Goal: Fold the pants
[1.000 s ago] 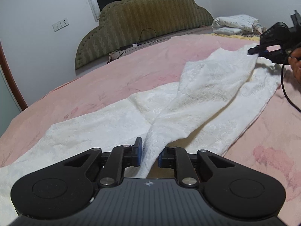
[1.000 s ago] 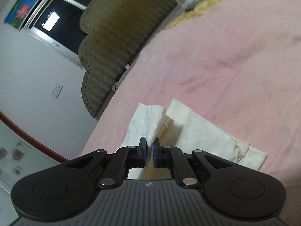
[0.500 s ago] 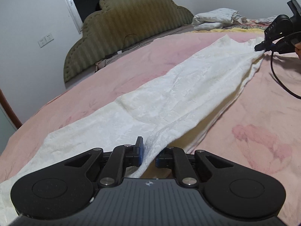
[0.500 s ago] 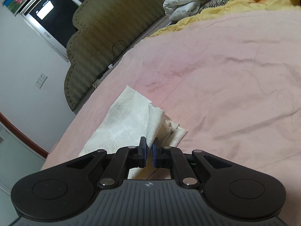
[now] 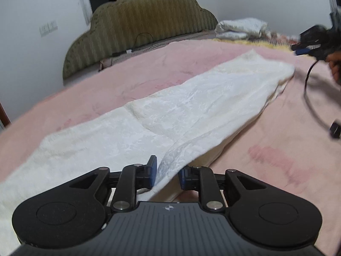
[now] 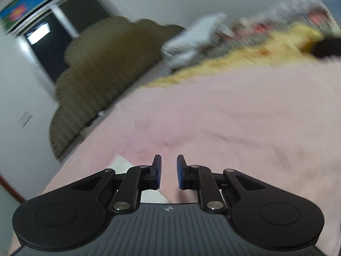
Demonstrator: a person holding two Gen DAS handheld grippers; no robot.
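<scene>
- White, patterned cloth: the pants (image 5: 177, 115) lie stretched in a long band across the pink bedspread (image 5: 277, 149), running from the lower left of the left wrist view up toward the far right.
- The left gripper (image 5: 167, 173) sits at the near edge of the pants; its jaws have just been opening, and a fold of the white cloth lies loosely between them, close to the left pad, clear of the right one.
- The right gripper (image 6: 169, 171) has let go: its jaws have just been opening too, they stand slightly apart, and only pink bedspread shows in the gap.
- In the right wrist view a small white corner of the pants (image 6: 122, 163) peeks out below and left of that gripper.
- From the left wrist view the right gripper (image 5: 302, 50) is blurred at the far right edge, just beyond the far end of the pants and apart from it, with a black cable (image 5: 309, 98) hanging below it.
- An olive-green scalloped headboard (image 5: 136, 21) stands against the white wall, and folded pale bedding (image 5: 240, 28) lies at the head of the bed.
</scene>
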